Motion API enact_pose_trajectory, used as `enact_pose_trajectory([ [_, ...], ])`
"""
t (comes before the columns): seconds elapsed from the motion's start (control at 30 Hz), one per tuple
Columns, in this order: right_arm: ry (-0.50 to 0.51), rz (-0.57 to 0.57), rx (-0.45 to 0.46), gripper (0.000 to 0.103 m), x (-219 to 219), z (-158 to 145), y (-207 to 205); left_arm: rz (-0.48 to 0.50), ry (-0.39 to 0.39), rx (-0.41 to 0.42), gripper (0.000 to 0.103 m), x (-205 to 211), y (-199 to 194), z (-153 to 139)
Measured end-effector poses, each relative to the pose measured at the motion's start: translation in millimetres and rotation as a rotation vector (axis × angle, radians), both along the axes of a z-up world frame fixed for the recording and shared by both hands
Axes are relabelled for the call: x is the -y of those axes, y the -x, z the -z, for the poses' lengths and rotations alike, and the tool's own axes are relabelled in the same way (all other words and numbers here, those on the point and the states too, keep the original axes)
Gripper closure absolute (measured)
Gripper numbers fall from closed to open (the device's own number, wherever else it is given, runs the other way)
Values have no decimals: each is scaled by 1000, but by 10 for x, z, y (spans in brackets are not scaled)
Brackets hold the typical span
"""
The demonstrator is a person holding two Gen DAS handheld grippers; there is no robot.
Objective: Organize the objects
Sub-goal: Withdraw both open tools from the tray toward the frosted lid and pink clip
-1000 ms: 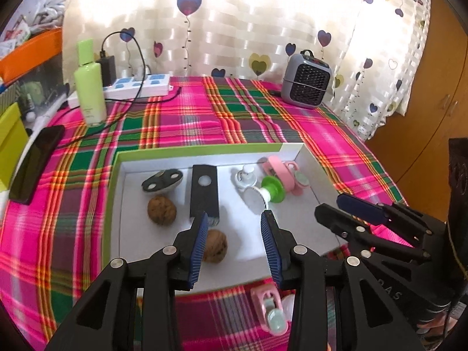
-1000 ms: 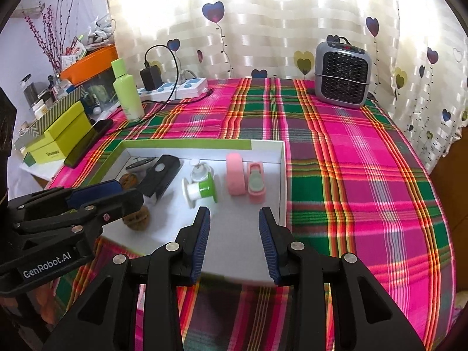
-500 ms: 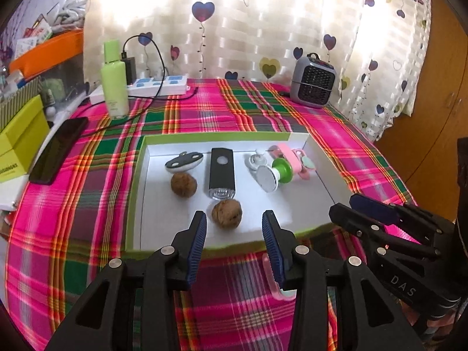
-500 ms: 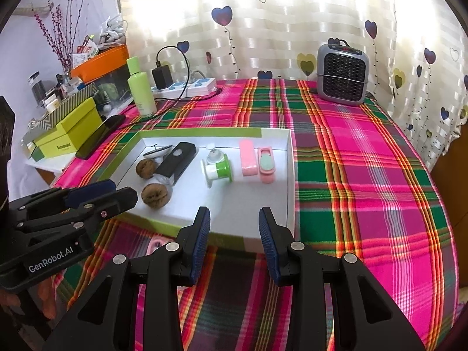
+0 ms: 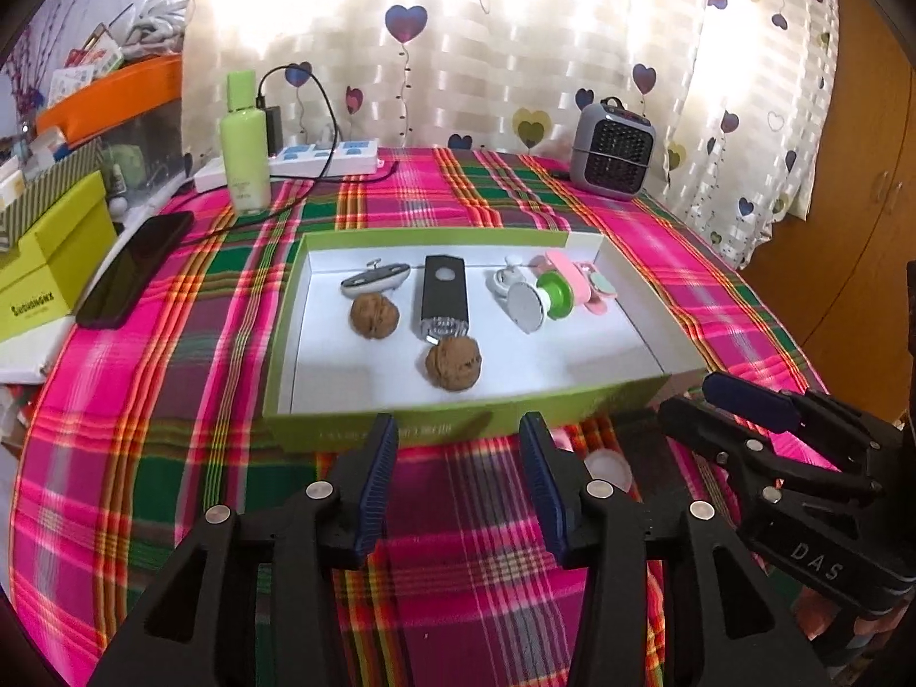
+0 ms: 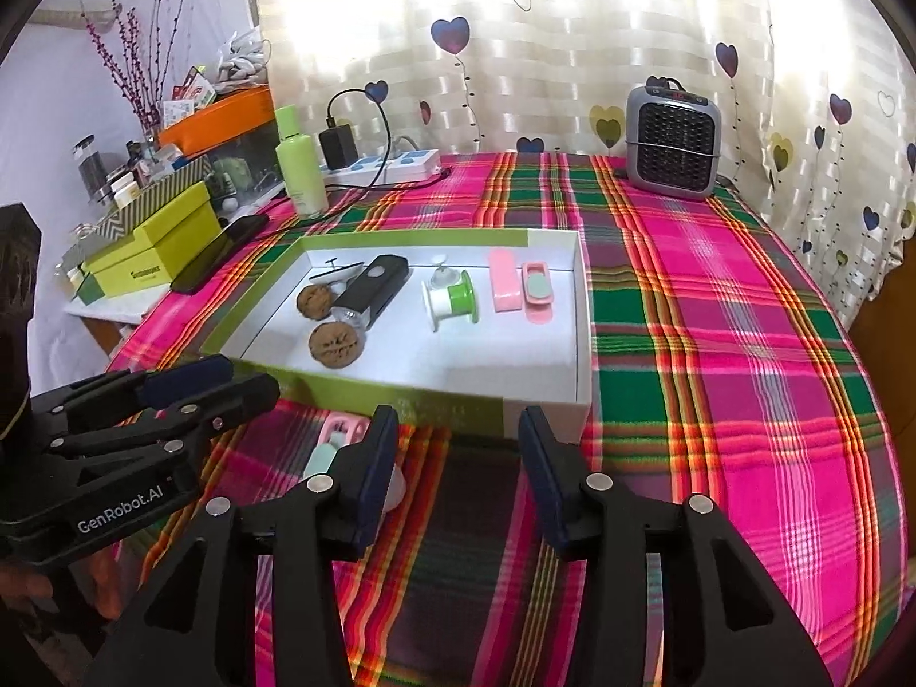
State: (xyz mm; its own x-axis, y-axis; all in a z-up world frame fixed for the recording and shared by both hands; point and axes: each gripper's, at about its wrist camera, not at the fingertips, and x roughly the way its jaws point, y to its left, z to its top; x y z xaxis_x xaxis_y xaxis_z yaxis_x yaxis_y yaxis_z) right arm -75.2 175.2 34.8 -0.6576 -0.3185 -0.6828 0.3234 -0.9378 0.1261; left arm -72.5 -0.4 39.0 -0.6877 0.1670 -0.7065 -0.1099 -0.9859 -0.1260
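You are holding the left gripper and right gripper spread, empty. The pink clip is lying just left of the right gripper, outside the tray; careless reaching risks nudging the tray.

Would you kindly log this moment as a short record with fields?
tray: green-rimmed white tray on the plaid cloth
in tray: two walnuts, black device, green-and-white spool, pink clips
outside tray: pink-and-mint clip on the cloth by its near wall
left gripper: jaws open, empty
right gripper: jaws open, empty
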Motion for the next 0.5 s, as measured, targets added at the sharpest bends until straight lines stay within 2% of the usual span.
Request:
enact_pose_trajectory([
  [0.17, -3, -17, 23, 58, 5, 80, -55, -1, -24, 5, 58, 62, -92, 46],
  [0.3, 5, -38, 39, 58, 26, 140, -82, 14, -87, 23, 57, 147, -138, 106],
  [0.5, 11, -79, 54, 58, 99, 189, -97, 9, -113, 34, 56, 235, -190, 168],
])
